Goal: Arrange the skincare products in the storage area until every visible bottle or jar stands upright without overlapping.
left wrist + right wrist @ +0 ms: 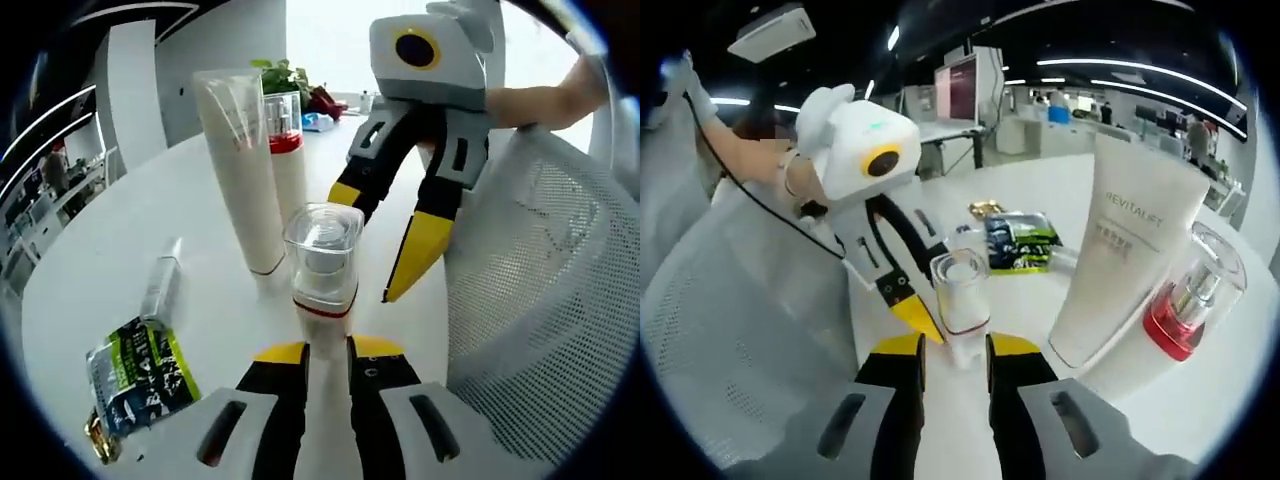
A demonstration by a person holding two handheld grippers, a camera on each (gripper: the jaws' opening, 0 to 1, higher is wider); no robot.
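In the left gripper view the left tongs clamp a clear-capped bottle upright beside the standing white tube and red-collared bottle on the bench, while a small vial lies flat, unfinished; in the right gripper view the right tongs stand narrowly parted near that bottle, gripping nothing.

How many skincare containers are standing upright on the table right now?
3: the cream tube, the red-collared bottle just behind it, and the clear-capped bottle in front, between the left hand-held gripper jaws. Others may be hidden.

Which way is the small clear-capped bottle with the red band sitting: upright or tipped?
Upright. The clear-capped bottle stands cap up on the white table, its white body between the left gripper.
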